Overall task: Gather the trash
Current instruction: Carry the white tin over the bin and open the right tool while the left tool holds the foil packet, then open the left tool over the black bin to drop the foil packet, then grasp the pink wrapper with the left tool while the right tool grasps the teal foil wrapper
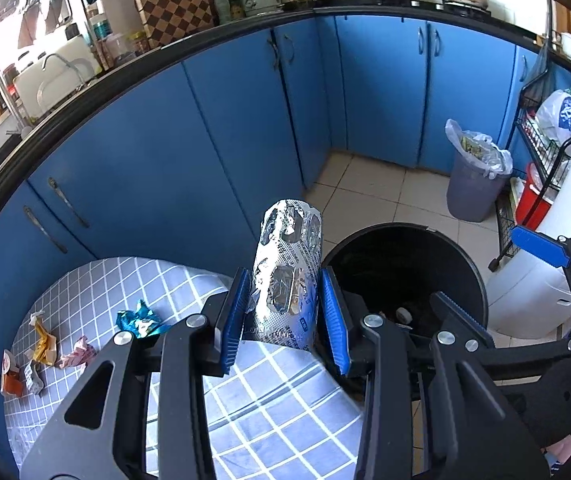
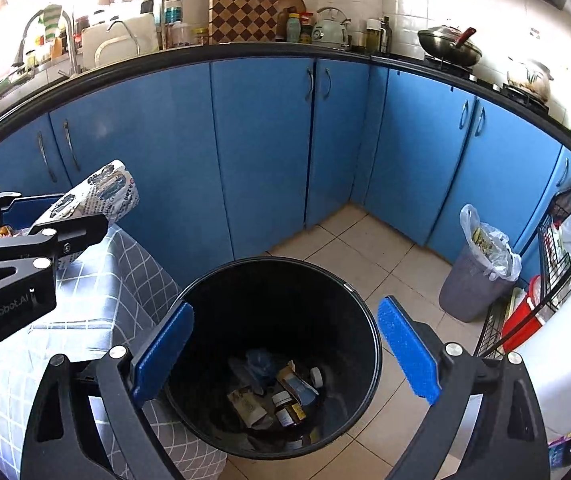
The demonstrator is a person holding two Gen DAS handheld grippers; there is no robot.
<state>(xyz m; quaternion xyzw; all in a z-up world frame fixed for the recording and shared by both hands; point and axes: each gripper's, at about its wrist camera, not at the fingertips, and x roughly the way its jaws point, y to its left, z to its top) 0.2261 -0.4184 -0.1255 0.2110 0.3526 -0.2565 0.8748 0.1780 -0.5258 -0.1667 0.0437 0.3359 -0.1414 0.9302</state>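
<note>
I had two grippers and two bins in sight. My left gripper (image 1: 283, 312) was clamped on one silver foil blister pack (image 1: 287, 272), curled upright between its blue pads, above the edge of the checked tablecloth (image 1: 269, 392) and just left of the black bin (image 1: 405, 264). My right gripper (image 2: 285, 354) stood wide with nothing between its fingers, over that bin's mouth. Only the left view showed the wrappers on the cloth: I counted about five, a blue foil one (image 1: 139, 318) among them. Only the right view showed the bin's bottom, with several discarded packets and a small jar (image 2: 287, 410). The grey lined bin (image 2: 481, 272) stood near the blue cabinets (image 2: 265, 152) in both
</note>
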